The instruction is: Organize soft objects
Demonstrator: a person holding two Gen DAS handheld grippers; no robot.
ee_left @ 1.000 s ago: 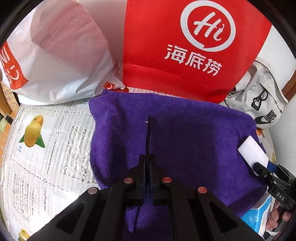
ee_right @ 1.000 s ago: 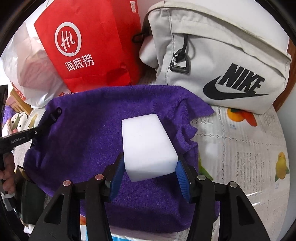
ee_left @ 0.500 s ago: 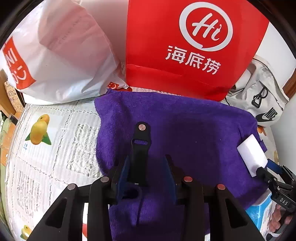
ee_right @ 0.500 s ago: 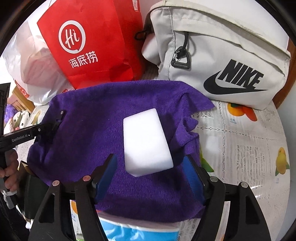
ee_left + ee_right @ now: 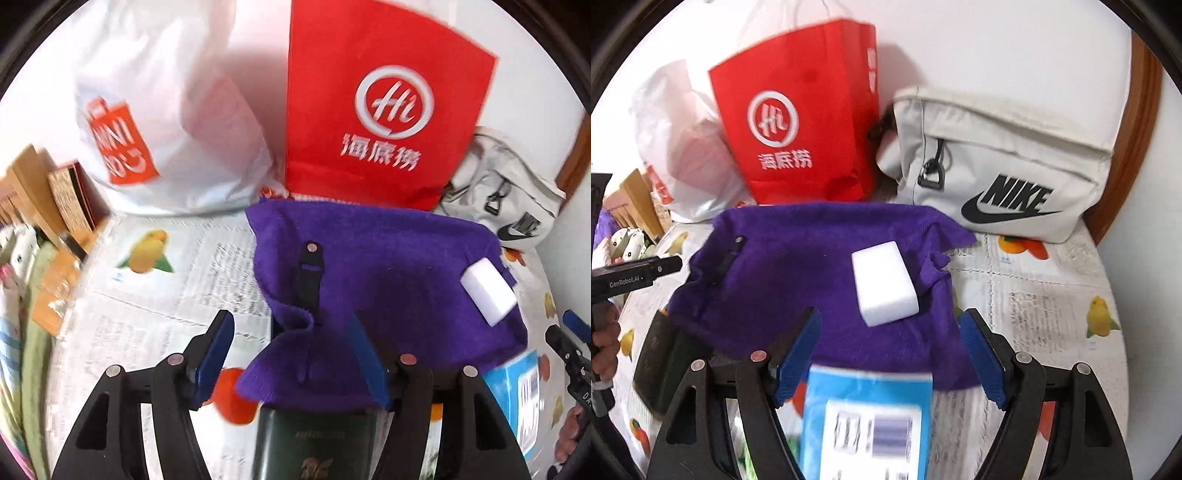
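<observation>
Release step, judging by the layout: left gripper is open, jaws just widened, clear of the strap at 12 o'clock on the towel; right gripper, also just opened, holds nothing, sponge lying free at 12 o'clock; both tilt downward; next calls for choosing another soft item.

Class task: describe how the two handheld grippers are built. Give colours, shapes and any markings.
Both the left gripper and right gripper have black angular fingers with cut-out frames, silver rivets and blue pads. Seen from the right wrist, the left gripper's side bears white "GenRobot.AI" lettering.
</observation>
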